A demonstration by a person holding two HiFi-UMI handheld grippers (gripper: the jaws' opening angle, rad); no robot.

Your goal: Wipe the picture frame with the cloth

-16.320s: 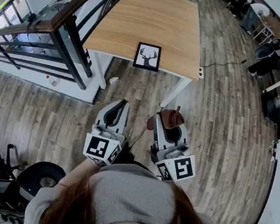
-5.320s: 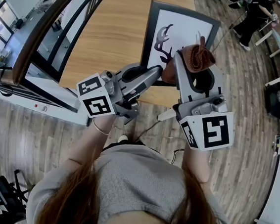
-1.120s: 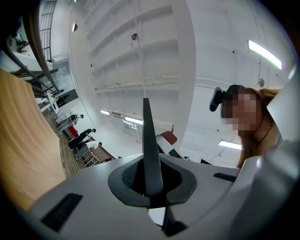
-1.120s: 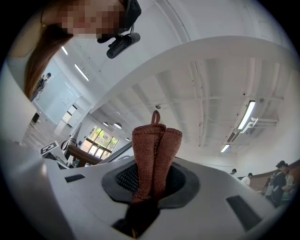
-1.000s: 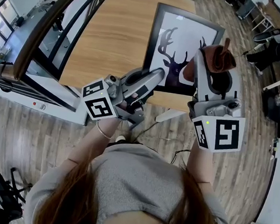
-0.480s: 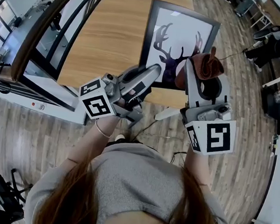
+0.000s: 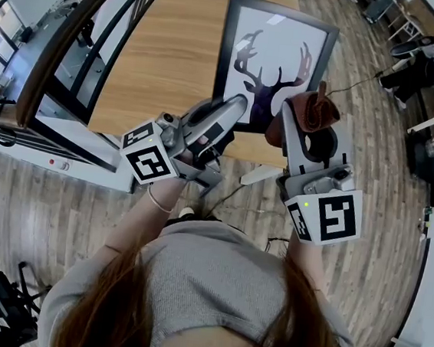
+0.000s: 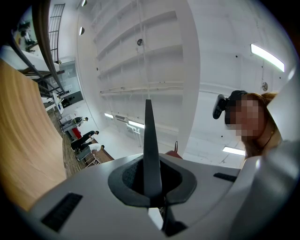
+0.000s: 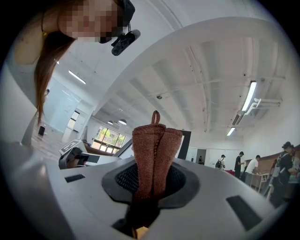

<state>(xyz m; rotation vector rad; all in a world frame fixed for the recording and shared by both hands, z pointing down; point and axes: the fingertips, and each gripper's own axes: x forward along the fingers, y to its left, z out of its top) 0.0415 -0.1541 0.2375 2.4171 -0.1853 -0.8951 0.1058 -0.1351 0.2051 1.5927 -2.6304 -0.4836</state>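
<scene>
A black picture frame (image 7: 272,55) with a deer silhouette on white is held up over the wooden table (image 7: 177,41). My left gripper (image 7: 238,106) is shut on the frame's lower edge, near its left corner. In the left gripper view that edge shows as a thin dark blade (image 8: 151,150) between the jaws of the left gripper (image 8: 152,190). My right gripper (image 7: 305,123) is shut on a bunched brown cloth (image 7: 308,109), which lies over the frame's lower right corner. Whether the cloth touches the frame I cannot tell. The right gripper view shows the cloth (image 9: 152,150) standing up out of the right gripper (image 9: 149,187).
A dark railing (image 7: 75,54) runs along the table's left side, with a lower level beyond it. Wood plank floor (image 7: 371,170) lies to the right. A seated person and furniture (image 7: 433,61) are at the upper right.
My right gripper has carried the cloth down the right side of the picture, from beside the deer's antlers to the lower right corner. The left gripper has kept its hold and place.
</scene>
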